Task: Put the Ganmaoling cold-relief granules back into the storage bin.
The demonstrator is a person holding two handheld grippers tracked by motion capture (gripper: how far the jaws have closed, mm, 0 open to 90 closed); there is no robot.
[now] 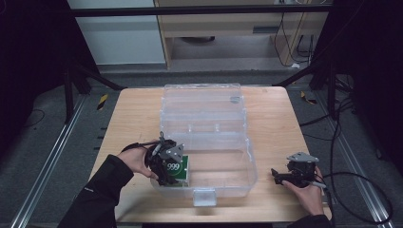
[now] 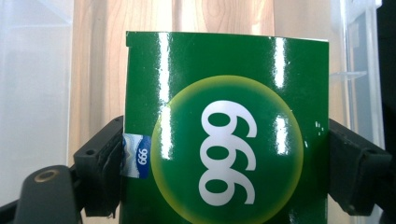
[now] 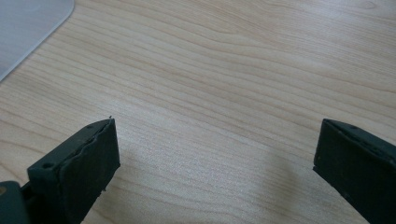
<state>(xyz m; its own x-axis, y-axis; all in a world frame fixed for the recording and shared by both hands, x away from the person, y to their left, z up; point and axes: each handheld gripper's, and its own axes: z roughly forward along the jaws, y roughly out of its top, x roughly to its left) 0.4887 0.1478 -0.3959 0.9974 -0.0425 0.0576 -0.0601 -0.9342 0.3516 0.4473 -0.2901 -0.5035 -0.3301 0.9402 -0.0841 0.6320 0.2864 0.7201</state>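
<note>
Inside clear box (image 1: 223,142): green 999 carton (image 2: 224,130) (upright)
Left hand-held gripper (image 2: 224,172): jaws flank the carton; contact unclear
Right hand-held gripper (image 3: 215,168): apart over worktop (image 3: 233,70)

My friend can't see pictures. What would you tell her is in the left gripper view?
A shiny green box with a big white 999 in a yellow-edged circle stands between the left gripper's two black jaws, one at each side edge. Behind it are the clear plastic bin and the pale wooden table.
</note>
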